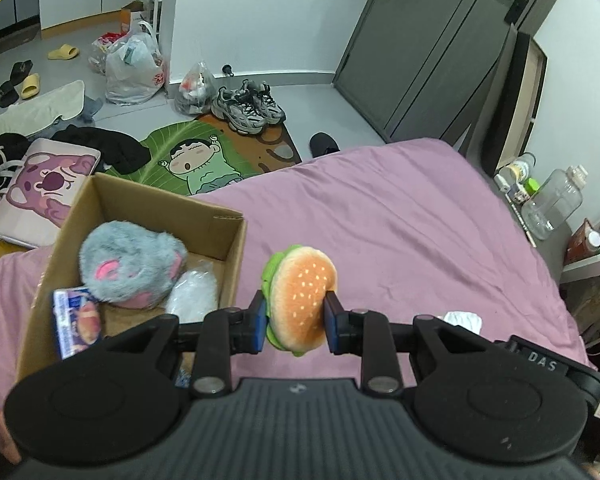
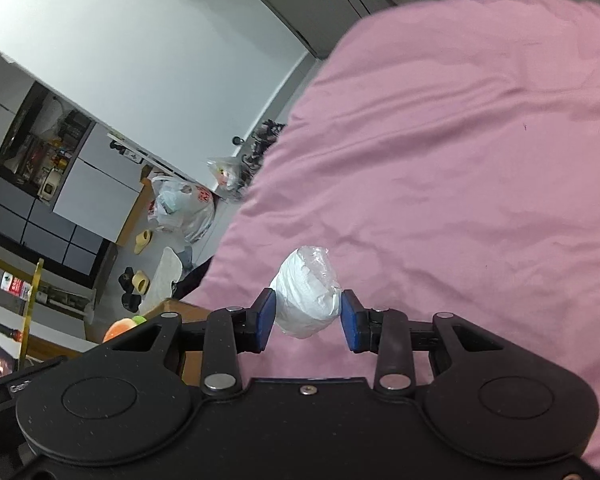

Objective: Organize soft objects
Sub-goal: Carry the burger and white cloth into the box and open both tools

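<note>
My left gripper (image 1: 296,320) is shut on a plush hamburger (image 1: 300,296) with an orange seeded bun and green lettuce edge, held above the pink bedsheet just right of a cardboard box (image 1: 236,236). Inside the box lie a grey furry plush with pink ears (image 1: 128,268), a white plastic-wrapped bundle (image 1: 194,290) and a small printed packet (image 1: 78,322). My right gripper (image 2: 308,316) is shut on a white soft bundle in clear plastic (image 2: 306,296), lifted over the sheet. The hamburger (image 2: 118,330) and the box corner (image 2: 176,306) peek in at the left of the right wrist view.
The pink bedsheet (image 1: 400,220) covers the bed. On the floor lie a cartoon rug (image 1: 196,160), sneakers (image 1: 246,108), plastic bags (image 1: 134,68), slippers, black clothes and a purple bear cushion (image 1: 40,192). Bottles and jars (image 1: 552,200) stand on a ledge at the right.
</note>
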`<state>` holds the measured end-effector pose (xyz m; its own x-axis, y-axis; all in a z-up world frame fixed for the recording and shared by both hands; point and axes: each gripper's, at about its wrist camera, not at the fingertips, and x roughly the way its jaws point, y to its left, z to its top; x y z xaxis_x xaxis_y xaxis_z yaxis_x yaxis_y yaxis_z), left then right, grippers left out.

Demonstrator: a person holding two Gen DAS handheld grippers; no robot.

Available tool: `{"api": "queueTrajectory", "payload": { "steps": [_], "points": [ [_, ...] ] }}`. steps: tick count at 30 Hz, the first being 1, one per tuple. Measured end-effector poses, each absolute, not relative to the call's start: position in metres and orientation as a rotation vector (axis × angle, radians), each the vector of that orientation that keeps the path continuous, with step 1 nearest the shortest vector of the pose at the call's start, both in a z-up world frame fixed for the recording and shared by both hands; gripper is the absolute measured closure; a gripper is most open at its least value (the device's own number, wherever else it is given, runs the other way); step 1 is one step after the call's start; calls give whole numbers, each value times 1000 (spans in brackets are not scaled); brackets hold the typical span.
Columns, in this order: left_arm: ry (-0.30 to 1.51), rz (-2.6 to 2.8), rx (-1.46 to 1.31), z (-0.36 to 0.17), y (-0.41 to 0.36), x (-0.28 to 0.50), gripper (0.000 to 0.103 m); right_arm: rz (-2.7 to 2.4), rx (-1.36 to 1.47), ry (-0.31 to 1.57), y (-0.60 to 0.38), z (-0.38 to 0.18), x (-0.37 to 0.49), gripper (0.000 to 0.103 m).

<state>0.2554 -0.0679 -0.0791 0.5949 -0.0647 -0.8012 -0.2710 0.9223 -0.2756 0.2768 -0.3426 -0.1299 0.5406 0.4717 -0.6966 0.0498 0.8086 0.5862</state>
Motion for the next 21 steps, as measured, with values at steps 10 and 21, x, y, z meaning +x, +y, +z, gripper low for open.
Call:
{"api": "queueTrajectory", "payload": {
  "steps": [10,21],
  "points": [
    [894,84,-406,-56,-47,220,76,293,551,945,-310,-100,250,68],
    [884,48,-432,-49,-20,197,76,295,504,910,-280,-79,228,68]
  ]
}}
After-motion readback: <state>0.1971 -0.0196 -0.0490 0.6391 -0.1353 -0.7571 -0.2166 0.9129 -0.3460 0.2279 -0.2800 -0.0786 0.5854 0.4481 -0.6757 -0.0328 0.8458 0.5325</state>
